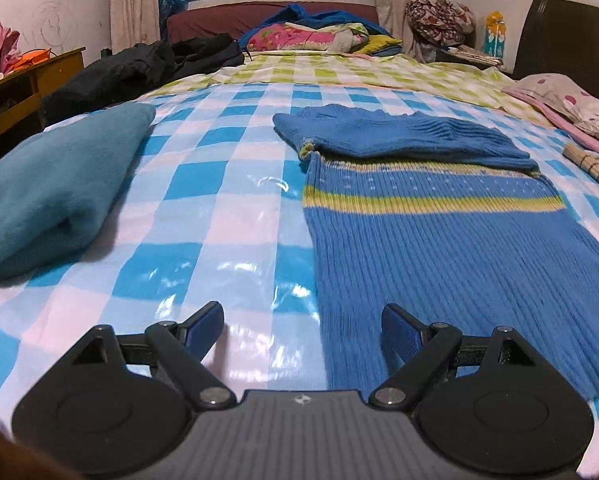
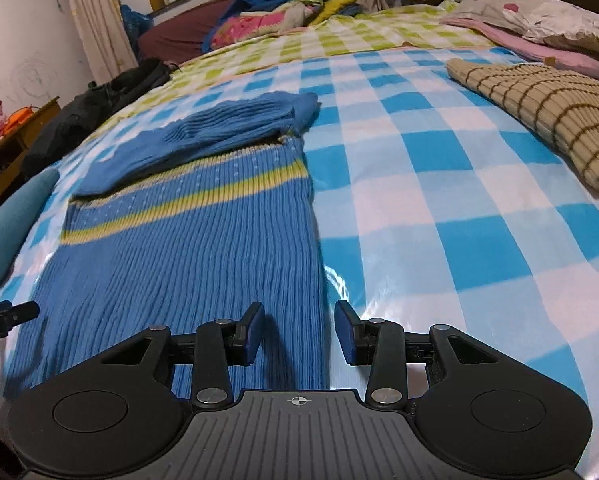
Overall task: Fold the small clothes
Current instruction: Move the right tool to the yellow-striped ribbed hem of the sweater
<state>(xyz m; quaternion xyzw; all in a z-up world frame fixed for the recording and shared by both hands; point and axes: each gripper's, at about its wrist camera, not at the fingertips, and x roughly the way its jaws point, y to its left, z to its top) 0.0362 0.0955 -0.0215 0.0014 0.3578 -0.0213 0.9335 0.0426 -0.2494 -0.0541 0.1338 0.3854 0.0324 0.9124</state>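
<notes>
Fingers [image 2: 254, 332] apart, sweater [image 2: 187, 248] edge between (prob. untouched).

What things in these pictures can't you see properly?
- Blue sweater, near hem: in both views, hidden behind the grippers' bodies.
- Sweater's chest: in both views, covered by its folded-over sleeves.
- Checked beige garment: cut off by the right edge of both views.
- Teal folded cloth: cut off by the left edge of both views.

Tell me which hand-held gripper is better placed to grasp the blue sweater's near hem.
Neither clearly: the left hand-held gripper straddles one side edge of the blue sweater, the right hand-held gripper the other, both open.
</notes>
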